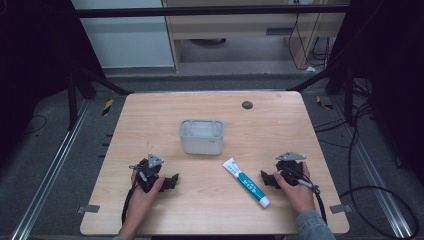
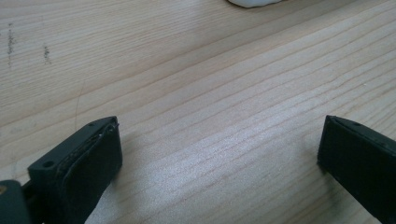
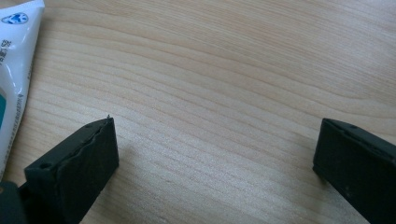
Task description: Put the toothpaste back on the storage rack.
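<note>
both grippers rest on the table, jaws apart and empty. the tube [image 1: 246,182] lies flat just left of the right gripper [image 1: 266,178], near of the bin [image 1: 201,136]. close squarely across its middle.

A lab-like recording bay: a wooden table [image 1: 210,200] on metal floor rails [image 1: 47,170], loose cables [image 1: 380,195], dark curtains [image 1: 30,50].

We note a wooden table [image 1: 210,210] with a small dark round mark [image 1: 247,105] near its far edge. Beyond it, grey floor [image 1: 45,150], black frame struts [image 1: 102,80], loose cables [image 1: 380,190] at the right, and yellow-black tape [image 1: 107,106] at the left.
</note>
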